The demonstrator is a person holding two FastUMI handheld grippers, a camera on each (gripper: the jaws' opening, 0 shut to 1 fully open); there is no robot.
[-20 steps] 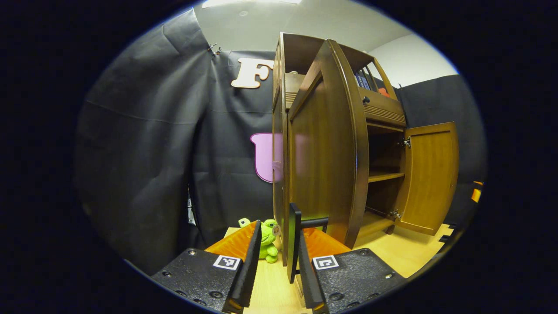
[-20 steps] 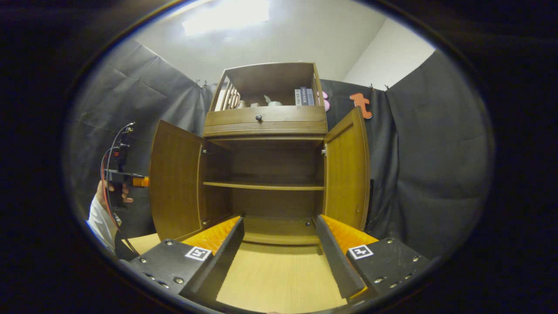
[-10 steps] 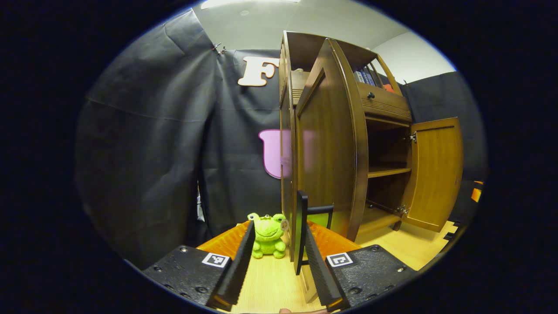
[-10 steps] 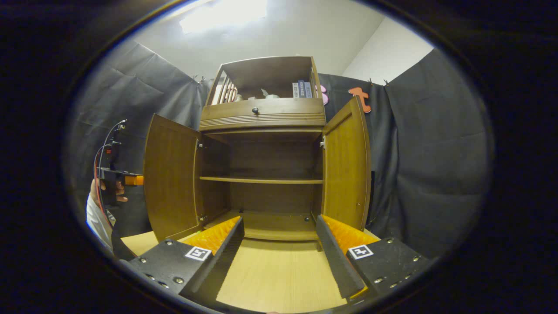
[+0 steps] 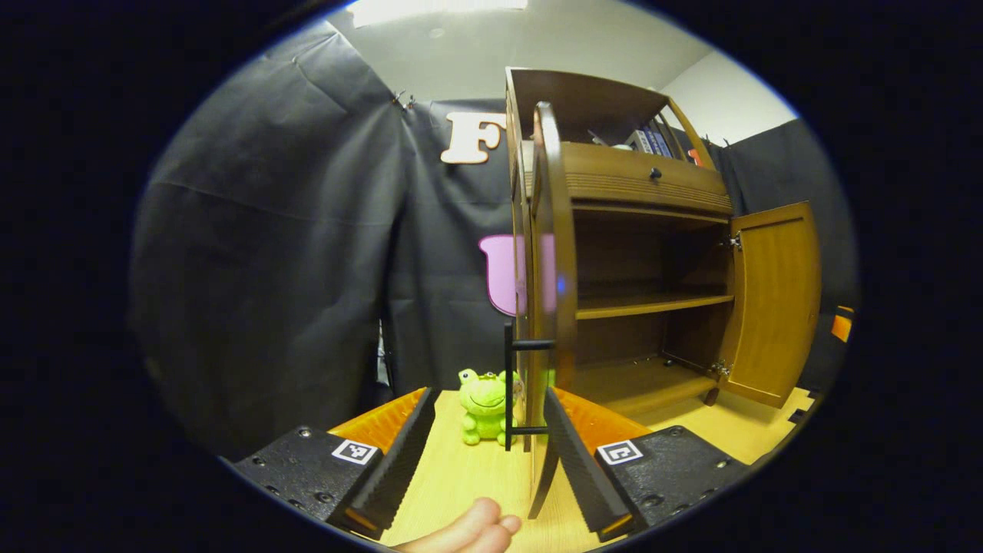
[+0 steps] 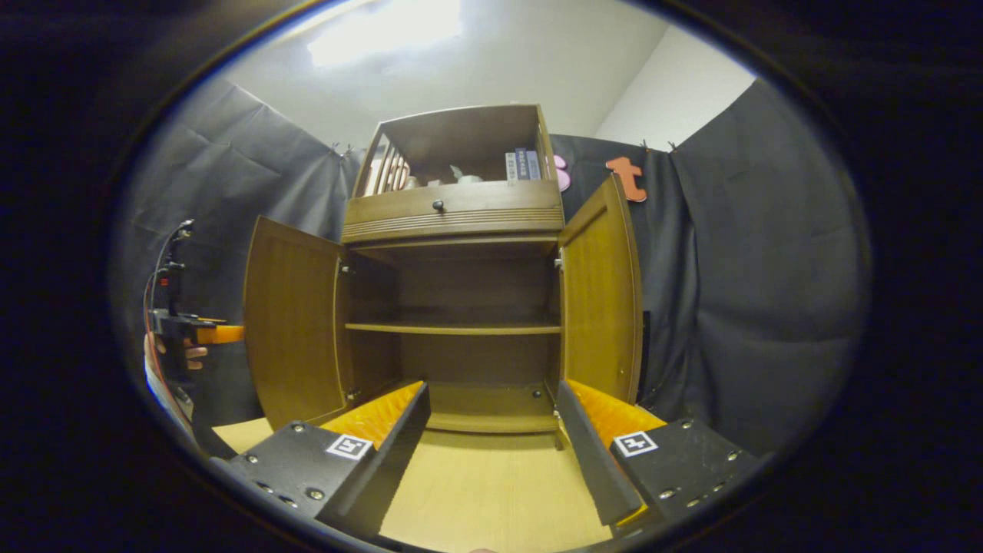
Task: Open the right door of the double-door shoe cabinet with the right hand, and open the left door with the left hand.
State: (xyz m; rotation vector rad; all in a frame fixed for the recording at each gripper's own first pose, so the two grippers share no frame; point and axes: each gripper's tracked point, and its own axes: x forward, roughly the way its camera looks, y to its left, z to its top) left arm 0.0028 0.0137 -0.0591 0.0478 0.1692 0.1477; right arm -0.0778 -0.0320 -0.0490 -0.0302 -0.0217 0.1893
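My left gripper (image 5: pixel 485 453) jaws wide, holding nothing; left door (image 5: pixel 547 307) edge-on between them, its handle (image 5: pixel 510 384) just ahead. My right gripper (image 6: pixel 491 445) jaws wide, empty; right door (image 6: pixel 603 299) swung out ahead. Both doors look open; back straight off, avoid nudging door edge.

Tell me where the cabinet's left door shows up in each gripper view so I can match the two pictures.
Left gripper view: the left door stands edge-on at centre, its black handle facing left.
Right gripper view: it hangs swung open at left of centre, inner face showing.
Shared landmark: the drawer knob above the shelves.
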